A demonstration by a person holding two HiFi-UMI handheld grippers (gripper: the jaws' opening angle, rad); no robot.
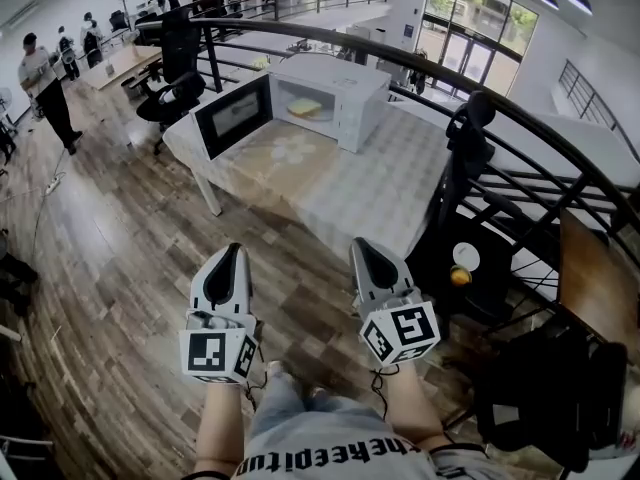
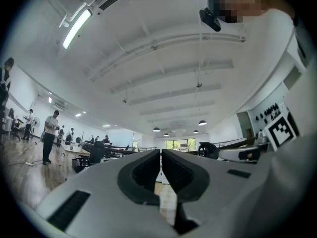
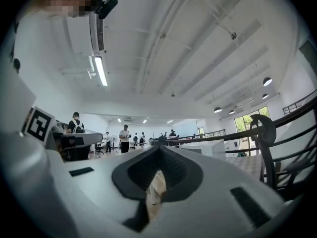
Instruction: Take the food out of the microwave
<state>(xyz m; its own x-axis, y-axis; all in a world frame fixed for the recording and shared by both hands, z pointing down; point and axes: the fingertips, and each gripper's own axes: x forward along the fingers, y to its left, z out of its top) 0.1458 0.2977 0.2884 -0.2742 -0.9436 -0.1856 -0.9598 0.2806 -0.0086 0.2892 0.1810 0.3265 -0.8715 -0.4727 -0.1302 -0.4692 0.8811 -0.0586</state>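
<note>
Both grippers point toward an open microwave (image 1: pixel 340 96), their fingers clenched on nothing: the left gripper (image 1: pixel 236 251) and the right gripper (image 1: pixel 362 246) are held side by side over the wooden floor (image 1: pixel 110 268). Well ahead of the fingers, the white microwave stands on a cloth-covered surface (image 1: pixel 335 198), its door (image 1: pixel 232 116) swung out to the left. The food (image 1: pixel 305 108), a pale yellowish slice, lies inside, well apart from both pairs of fingers. A black railing (image 1: pixel 545 133) curves past to the right of the right fingers.

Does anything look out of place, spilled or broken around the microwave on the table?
Nothing looks spilled or damaged. One thing stands out: the microwave has its door hanging wide open, with the food lying inside.
</note>
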